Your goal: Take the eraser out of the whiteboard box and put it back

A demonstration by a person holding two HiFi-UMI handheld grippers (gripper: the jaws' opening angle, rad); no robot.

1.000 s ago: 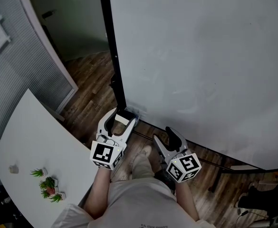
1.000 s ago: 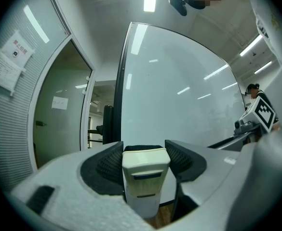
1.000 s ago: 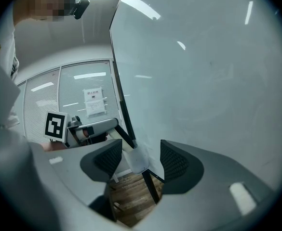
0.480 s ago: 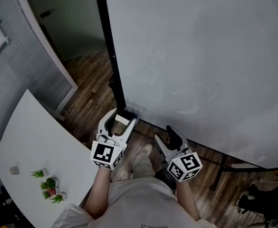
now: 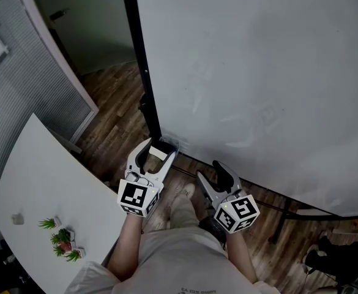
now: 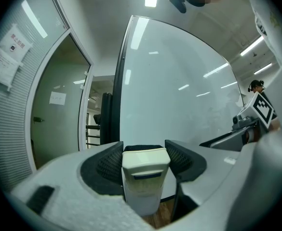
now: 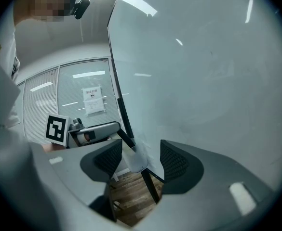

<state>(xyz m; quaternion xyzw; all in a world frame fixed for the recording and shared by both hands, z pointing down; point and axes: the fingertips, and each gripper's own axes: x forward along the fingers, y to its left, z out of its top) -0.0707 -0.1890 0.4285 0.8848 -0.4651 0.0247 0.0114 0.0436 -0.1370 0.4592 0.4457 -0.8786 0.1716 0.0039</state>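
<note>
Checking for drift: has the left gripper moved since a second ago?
No. The left gripper still sits at the lower corner of the whiteboard frame, holding the eraser.

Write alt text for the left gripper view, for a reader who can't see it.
The left tongs are closed on a cream-coloured eraser, clamped between two dark ribbed pads. Behind it stands a large whiteboard with a black edge, and a glass partition is to the left.

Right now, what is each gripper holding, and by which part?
The left gripper clamps the eraser by its two sides, near its far end. The right gripper is open and holds nothing; the box only shows beyond it.
</note>
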